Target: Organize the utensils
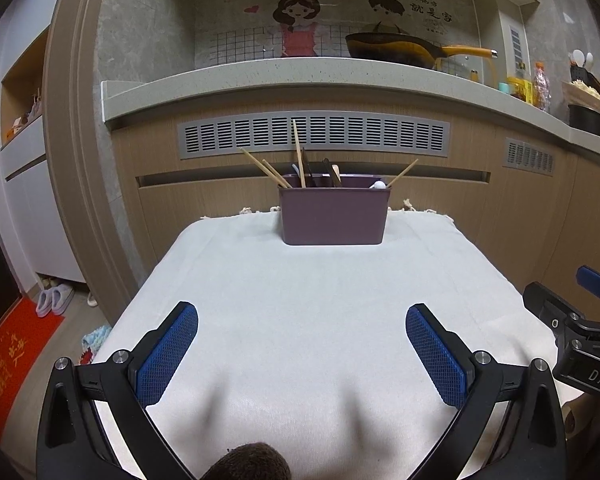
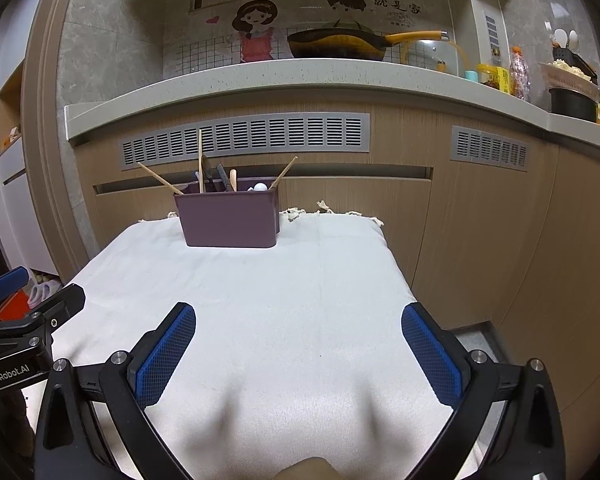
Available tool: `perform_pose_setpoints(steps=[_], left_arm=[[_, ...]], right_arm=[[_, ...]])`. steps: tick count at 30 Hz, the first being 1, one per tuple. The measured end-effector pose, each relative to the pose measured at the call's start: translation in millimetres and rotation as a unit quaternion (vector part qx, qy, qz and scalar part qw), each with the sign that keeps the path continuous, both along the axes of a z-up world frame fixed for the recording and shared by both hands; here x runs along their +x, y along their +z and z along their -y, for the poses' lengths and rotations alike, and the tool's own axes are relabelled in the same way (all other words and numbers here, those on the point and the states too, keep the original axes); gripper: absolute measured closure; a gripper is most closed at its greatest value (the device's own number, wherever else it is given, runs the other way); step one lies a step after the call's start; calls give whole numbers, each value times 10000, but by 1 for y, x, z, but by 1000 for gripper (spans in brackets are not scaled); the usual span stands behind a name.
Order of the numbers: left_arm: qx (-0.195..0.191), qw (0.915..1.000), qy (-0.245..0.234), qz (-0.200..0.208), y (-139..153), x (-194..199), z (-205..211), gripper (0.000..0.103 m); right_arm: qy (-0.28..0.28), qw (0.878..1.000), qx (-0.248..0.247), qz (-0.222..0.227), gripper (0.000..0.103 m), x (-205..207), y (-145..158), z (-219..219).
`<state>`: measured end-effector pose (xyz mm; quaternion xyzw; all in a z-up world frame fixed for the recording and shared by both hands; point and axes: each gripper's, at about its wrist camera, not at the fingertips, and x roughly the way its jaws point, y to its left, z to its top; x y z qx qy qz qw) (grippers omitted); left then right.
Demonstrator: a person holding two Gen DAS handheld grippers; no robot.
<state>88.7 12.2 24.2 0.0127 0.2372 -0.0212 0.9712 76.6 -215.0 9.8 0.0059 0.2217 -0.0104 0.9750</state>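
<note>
A purple rectangular utensil holder stands at the far edge of the table covered in white cloth. Wooden chopsticks, dark-handled utensils and a white spoon stick up out of it. My left gripper hangs open above the near part of the cloth, nothing between its blue pads. My right gripper is also open and empty, to the right of the left one. Each gripper shows at the edge of the other's view.
Behind the table runs a wooden kitchen cabinet with grey vents under a pale countertop. A yellow-handled wok and bottles sit on the counter. Slippers and a red mat lie on the floor at left.
</note>
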Motion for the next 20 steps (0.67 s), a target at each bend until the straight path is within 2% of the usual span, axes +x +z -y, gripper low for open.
perform_pose_setpoints(steps=[20], left_arm=[[106, 9998, 69, 127, 7, -6, -1, 0]], right_arm=[[53, 10000, -5, 75, 1, -3, 7, -1]])
